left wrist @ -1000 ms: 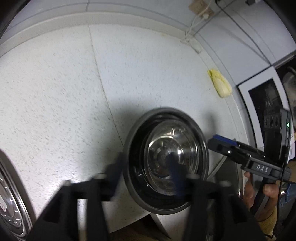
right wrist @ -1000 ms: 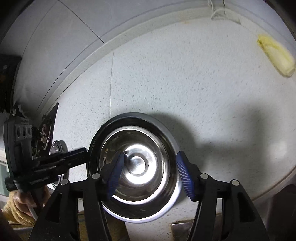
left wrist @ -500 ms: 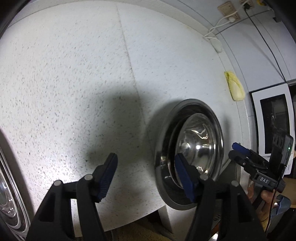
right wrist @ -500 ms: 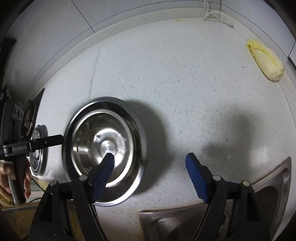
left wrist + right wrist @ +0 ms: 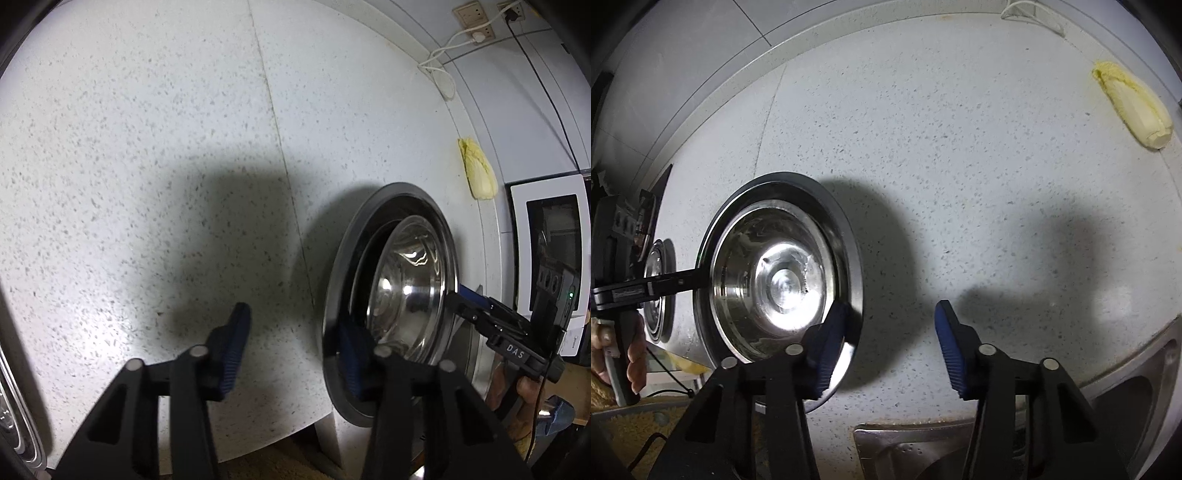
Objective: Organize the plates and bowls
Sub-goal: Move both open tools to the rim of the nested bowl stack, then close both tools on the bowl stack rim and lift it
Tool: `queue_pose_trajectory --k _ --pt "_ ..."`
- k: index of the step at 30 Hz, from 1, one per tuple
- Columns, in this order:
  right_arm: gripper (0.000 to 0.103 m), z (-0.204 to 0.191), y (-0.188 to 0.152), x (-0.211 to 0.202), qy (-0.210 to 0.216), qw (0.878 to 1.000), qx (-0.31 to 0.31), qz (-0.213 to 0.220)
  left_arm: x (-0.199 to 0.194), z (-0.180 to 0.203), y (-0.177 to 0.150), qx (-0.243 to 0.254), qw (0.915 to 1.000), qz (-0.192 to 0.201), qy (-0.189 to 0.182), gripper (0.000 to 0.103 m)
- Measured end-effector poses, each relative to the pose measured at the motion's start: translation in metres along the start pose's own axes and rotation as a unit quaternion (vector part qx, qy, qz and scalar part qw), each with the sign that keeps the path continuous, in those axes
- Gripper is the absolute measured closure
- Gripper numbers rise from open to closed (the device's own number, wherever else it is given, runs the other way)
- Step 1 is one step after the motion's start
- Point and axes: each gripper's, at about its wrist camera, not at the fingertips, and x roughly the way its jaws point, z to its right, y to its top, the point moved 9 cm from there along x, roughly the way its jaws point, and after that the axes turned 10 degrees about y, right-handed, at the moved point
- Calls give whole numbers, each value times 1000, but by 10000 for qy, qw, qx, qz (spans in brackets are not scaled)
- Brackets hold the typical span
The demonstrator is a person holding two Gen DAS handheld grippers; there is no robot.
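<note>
Steel bowl (image 5: 775, 284) nested in dark-rimmed plate (image 5: 849, 258); both tongs released, just narrowed, straddling rim

Dim, overhead light; hard shadows on counter (image 5: 147, 147); fisheye-warped edges.

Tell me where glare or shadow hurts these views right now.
Right wrist view: a bright hotspot blows out the steel bowl's centre, and dark shadows cross the counter. Left wrist view: a broad shadow darkens the counter, and edges bend with fisheye distortion.
</note>
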Motion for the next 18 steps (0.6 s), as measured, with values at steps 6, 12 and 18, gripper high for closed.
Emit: queue_pose_trajectory --k 6,12,18 --pt "77 -4 -2 9 320 9994 42 -113 7 13 1 72 9999 -39 -128 80" --pt "90 -9 -1 17 639 9978 100 -143 14 24 4 35 9995 -107 -288 90" --pt "94 -8 -1 14 862 9960 209 -74 20 21 6 -179 9987 -236 -421 92"
